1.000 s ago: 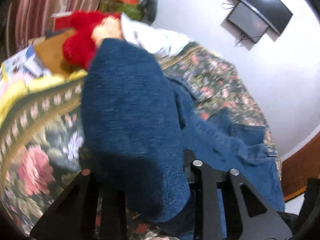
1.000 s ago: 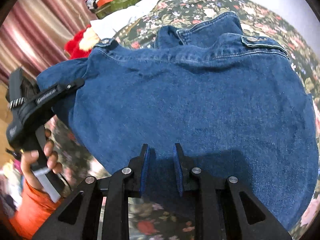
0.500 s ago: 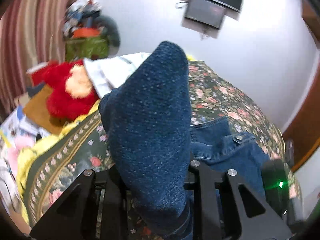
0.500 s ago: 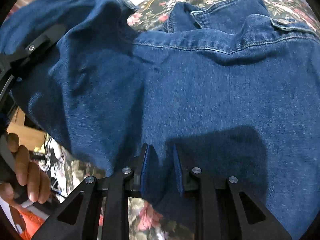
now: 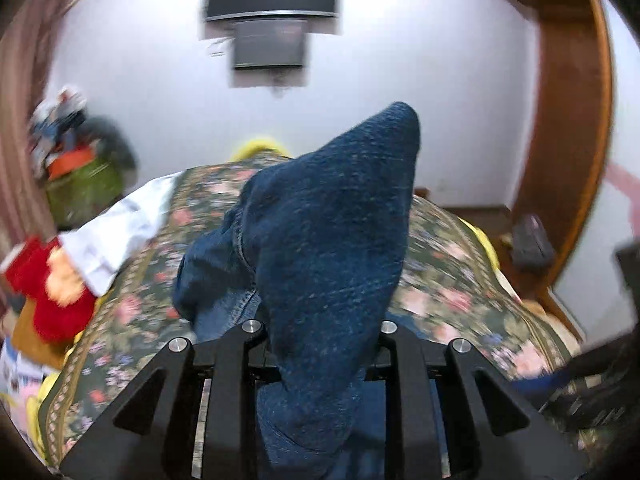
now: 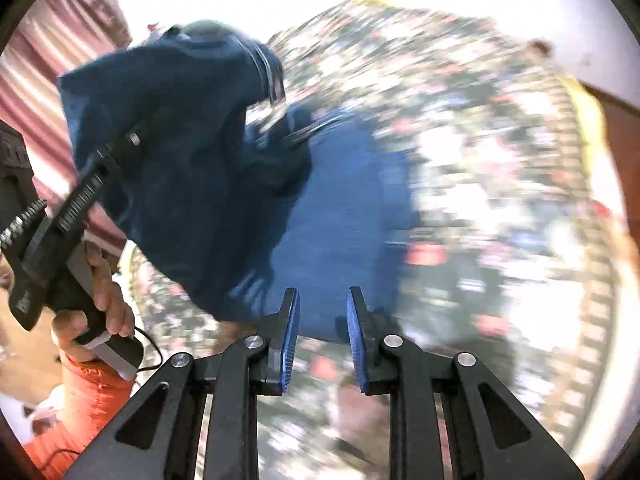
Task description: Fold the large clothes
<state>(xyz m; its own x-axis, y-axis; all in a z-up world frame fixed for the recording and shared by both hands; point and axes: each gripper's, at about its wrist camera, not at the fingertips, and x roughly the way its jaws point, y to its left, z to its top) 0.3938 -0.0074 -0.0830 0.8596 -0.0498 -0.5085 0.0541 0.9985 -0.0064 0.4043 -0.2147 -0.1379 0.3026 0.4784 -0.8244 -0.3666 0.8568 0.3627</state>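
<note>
A blue denim jacket [image 5: 328,248] lies on a floral bedspread [image 5: 448,272]. My left gripper [image 5: 320,344] is shut on a fold of the jacket and holds it lifted, so the cloth covers its fingertips. In the right wrist view the jacket [image 6: 340,232] is blurred, part on the bed and part hanging from the left gripper [image 6: 92,184] at the left. My right gripper [image 6: 322,320] is open and empty, its blue pads [image 6: 292,328] apart, just short of the jacket's near edge.
A red plush toy [image 5: 52,292] and a white cloth [image 5: 120,228] lie at the bed's left side. A pile of things [image 5: 80,168] stands at the back left. A wooden frame [image 5: 568,120] rises at the right. A screen [image 5: 272,20] hangs on the wall.
My left gripper has lifted the jacket part higher and swung to the right. My right gripper has drawn back off the denim, and its view has swung fast and blurred.
</note>
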